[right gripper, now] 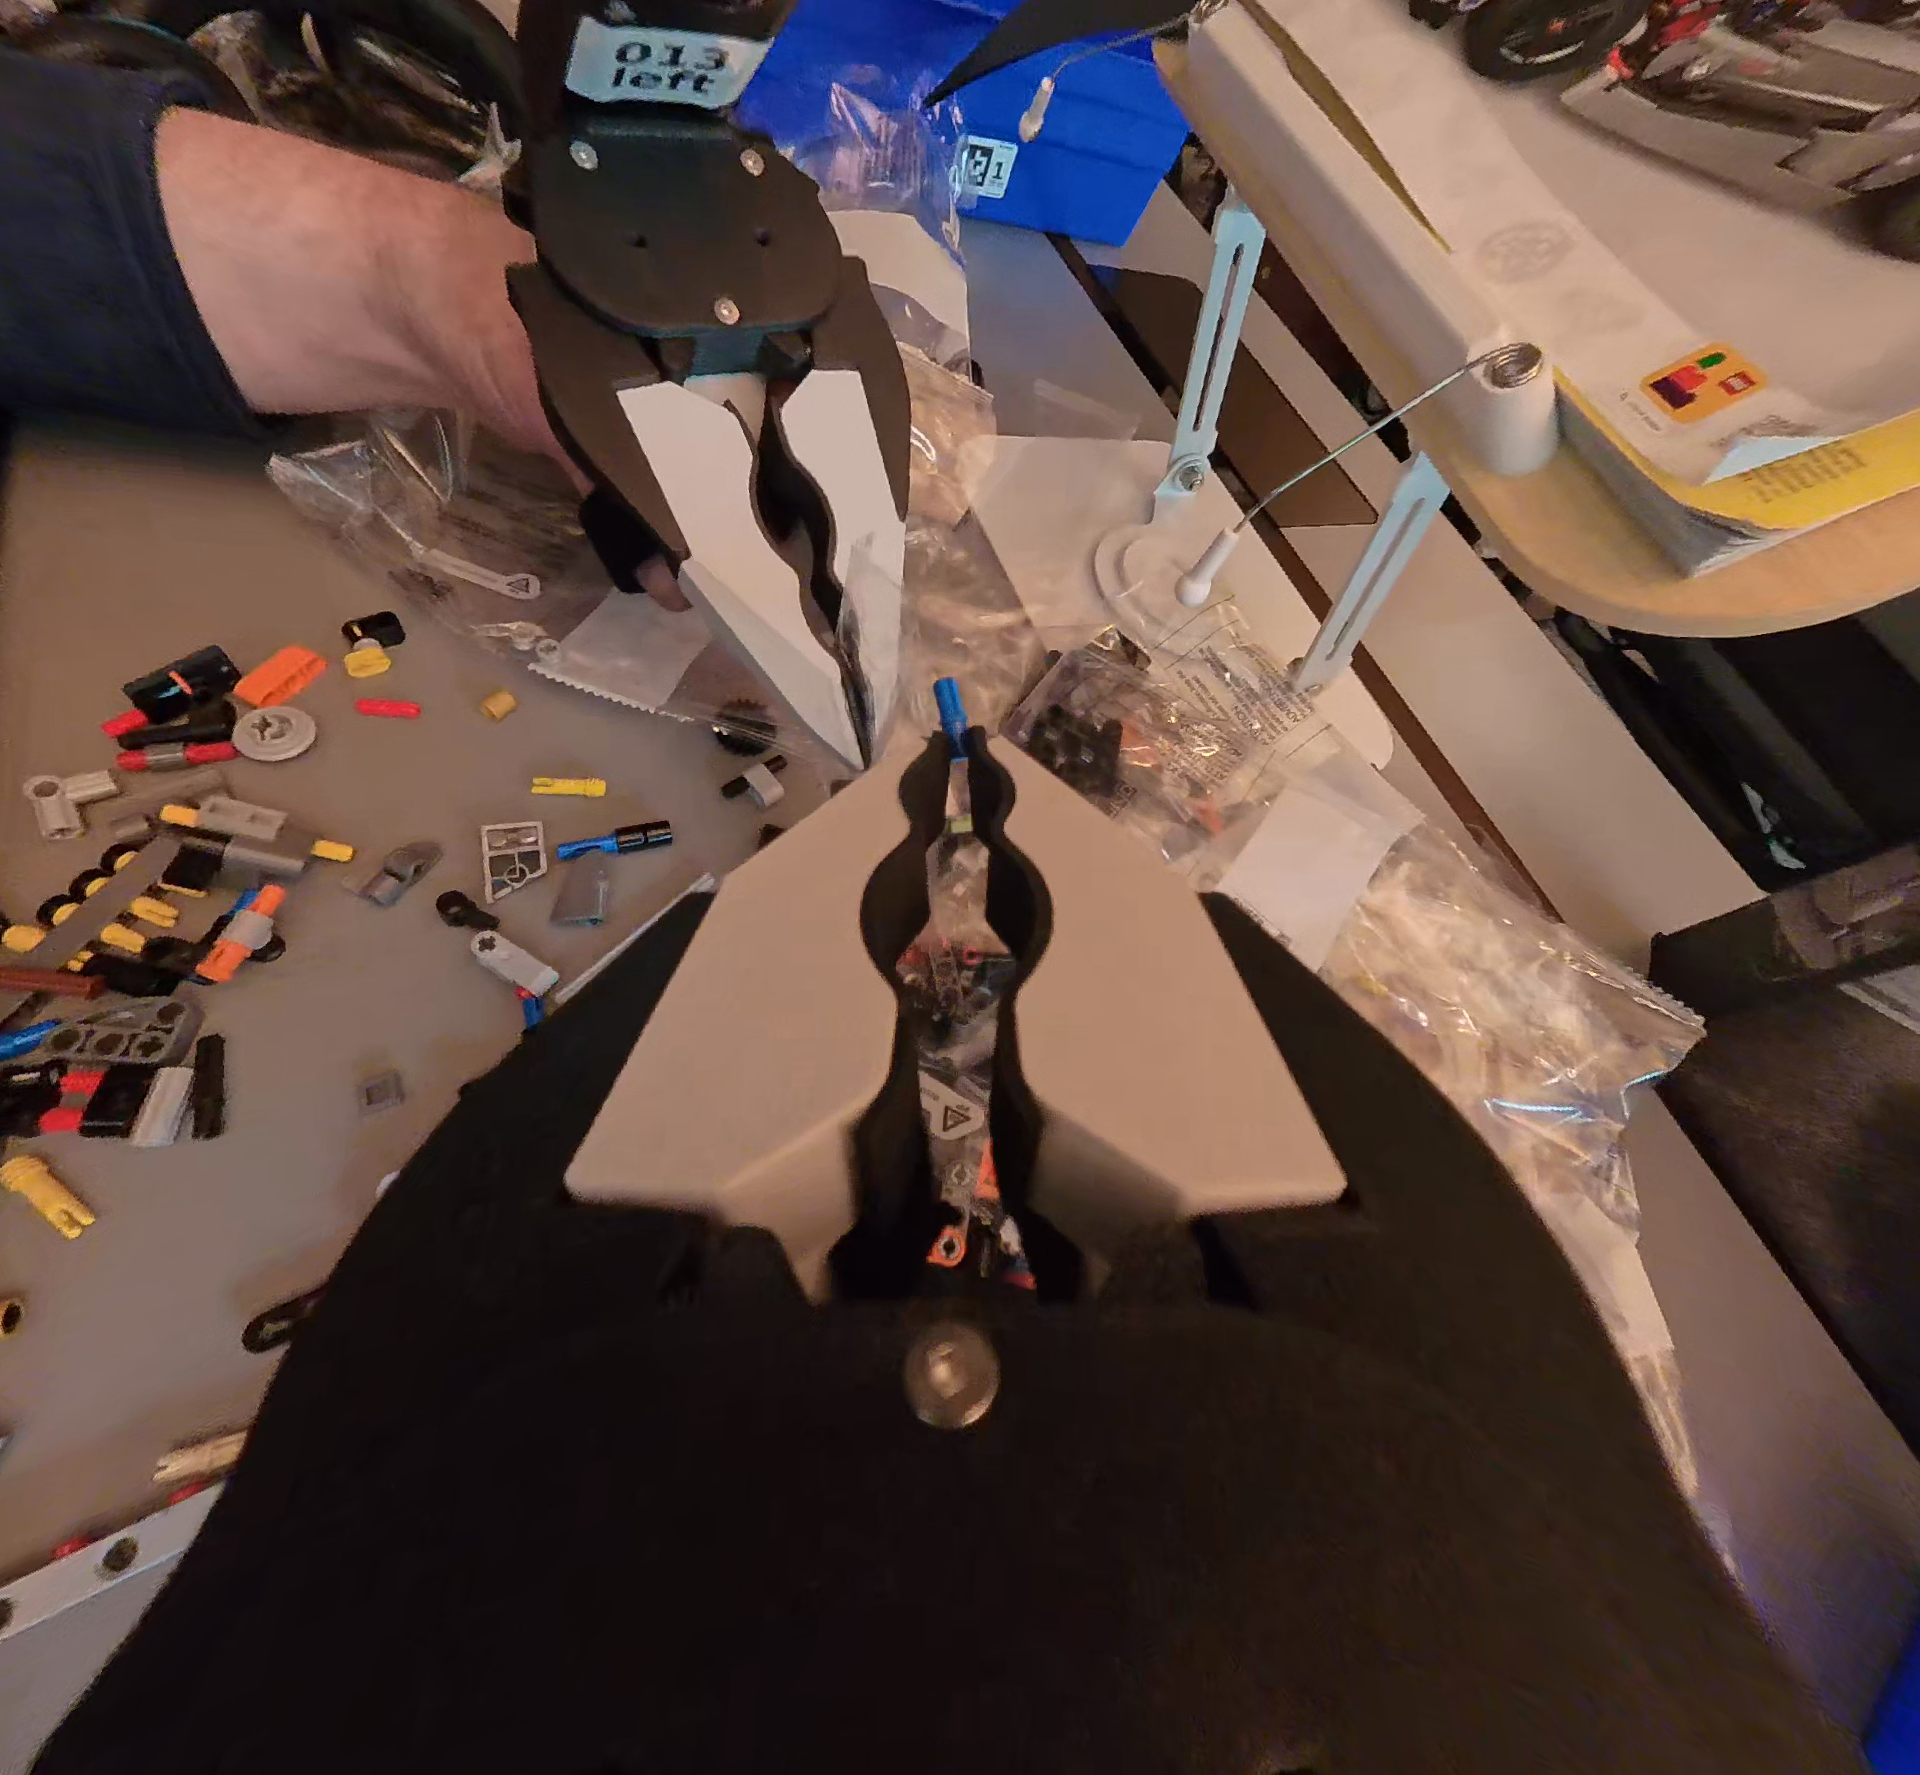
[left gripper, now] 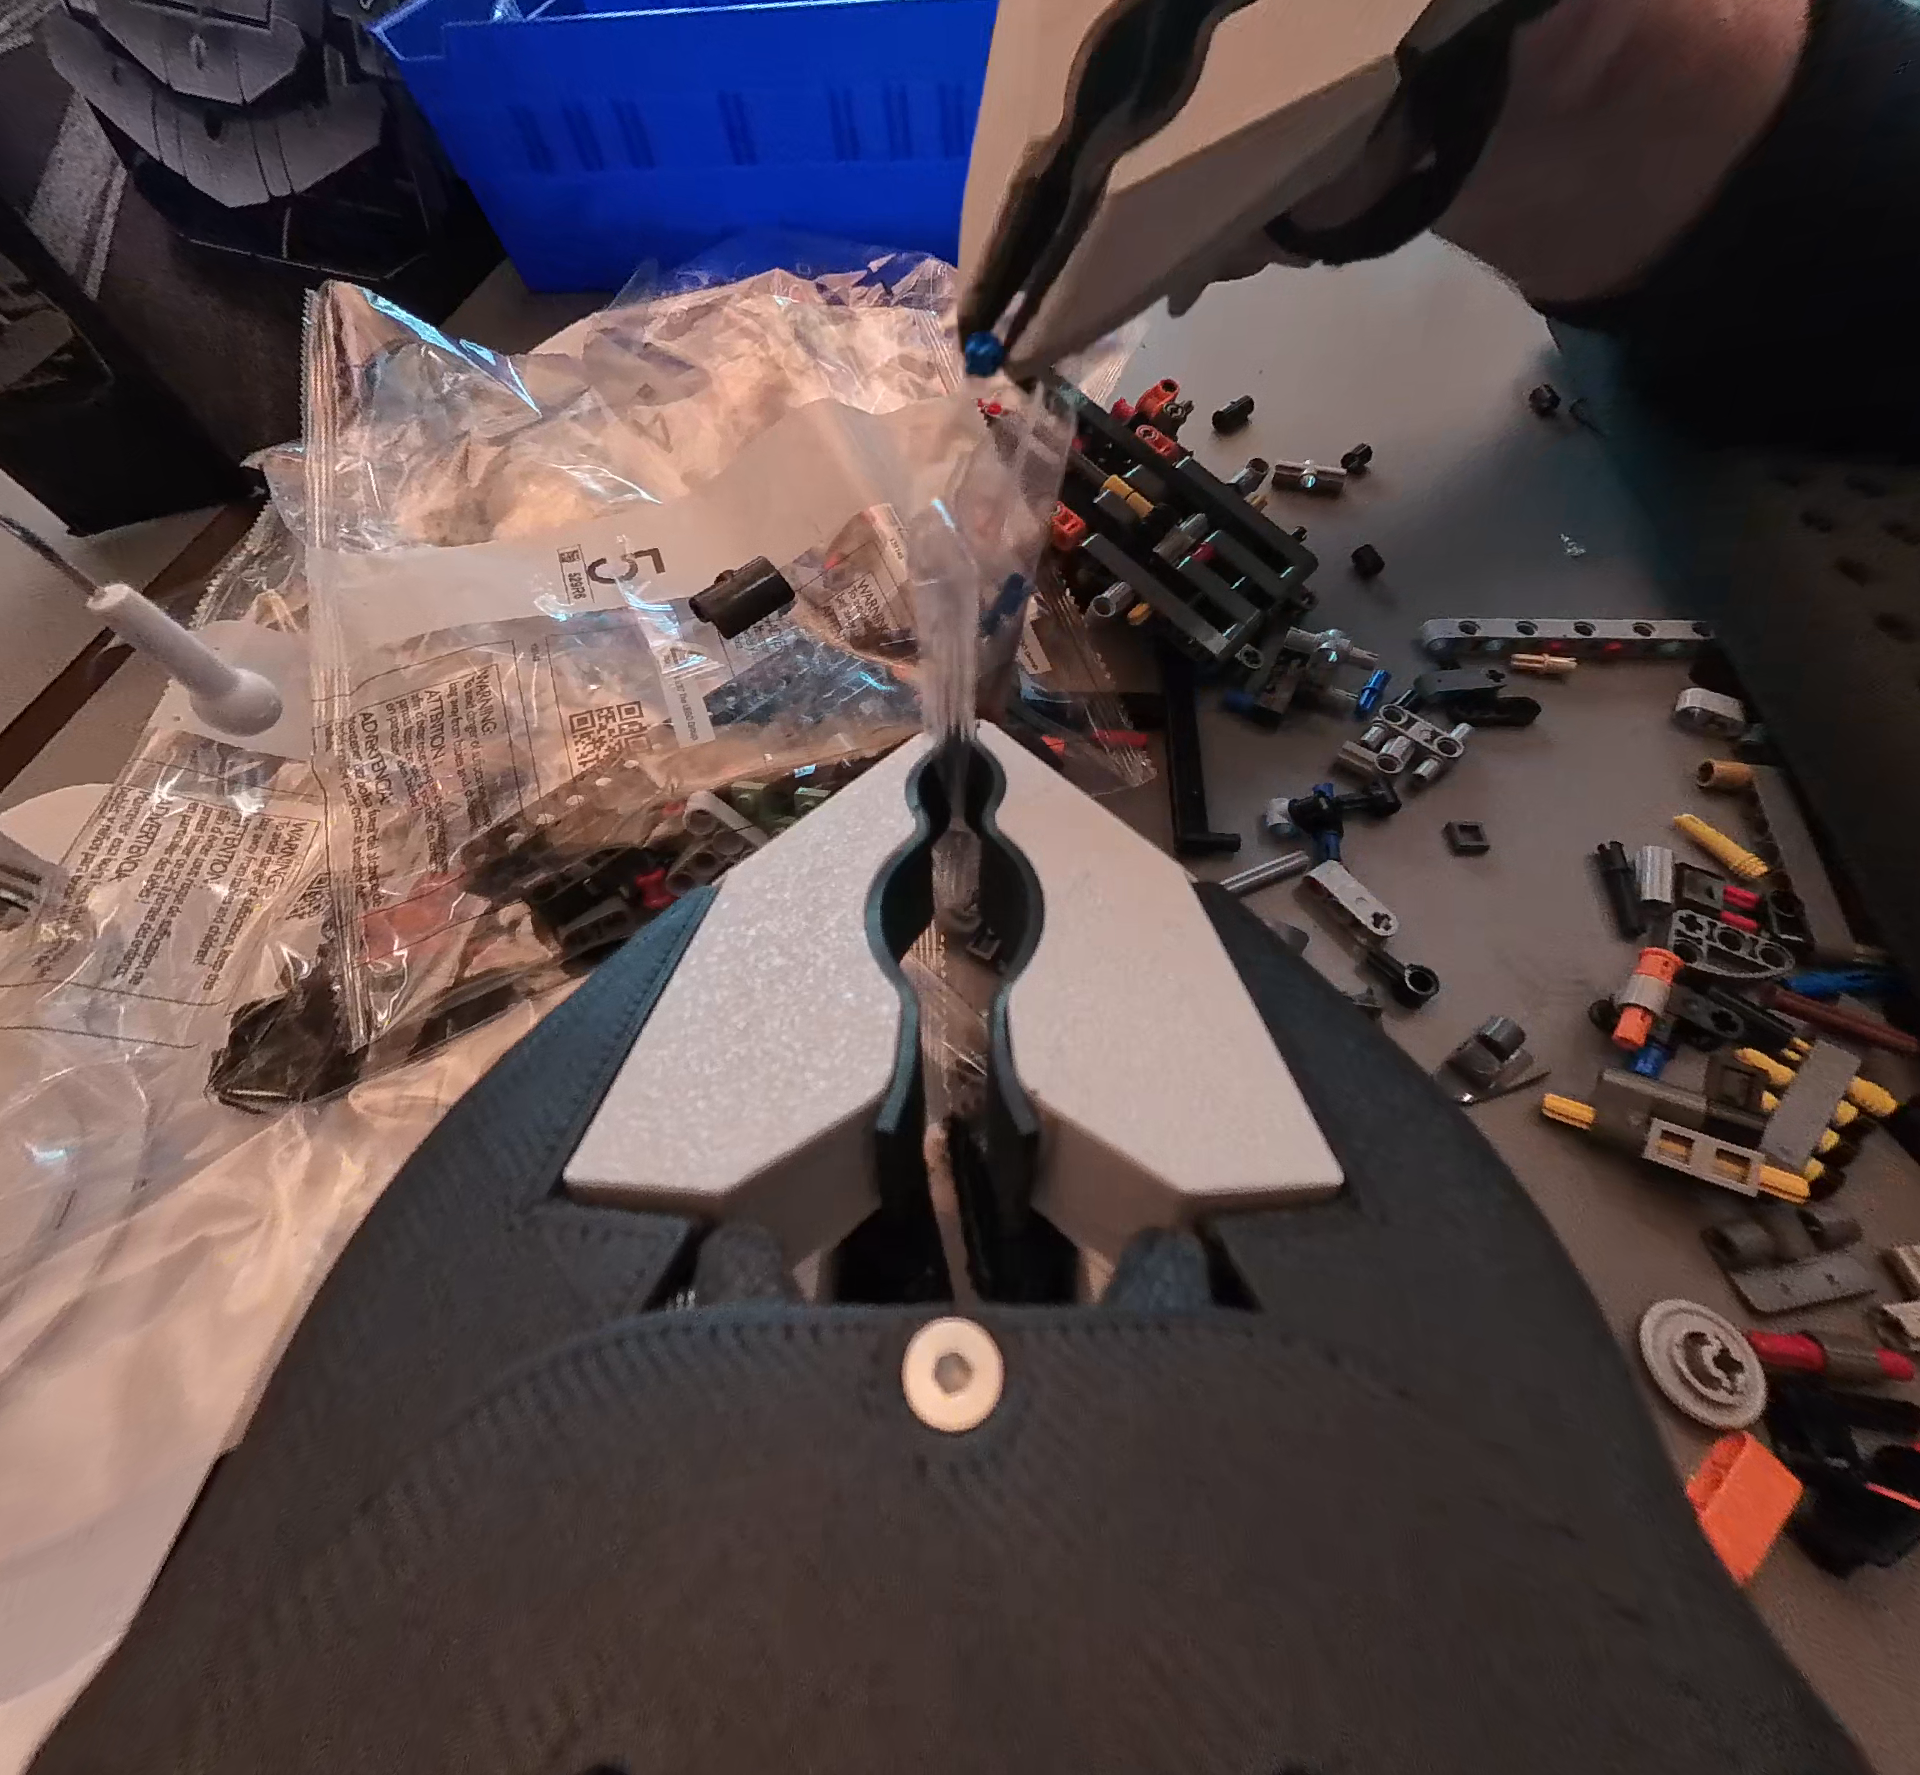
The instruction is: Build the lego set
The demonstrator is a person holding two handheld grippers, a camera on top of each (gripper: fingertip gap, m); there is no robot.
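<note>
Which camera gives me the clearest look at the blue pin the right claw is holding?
The right wrist view: the blue pin sticks out lengthwise past the right claw tips, sharp against the bags. In the left wrist view the same pin is only a small blue dot end-on at that claw's tips.

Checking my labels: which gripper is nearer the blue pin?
Right. The right gripper pinches the blue pin at its tips; the left gripper, shut on a clear bag, sits just beside it.

Orange brick cut by edge
</note>
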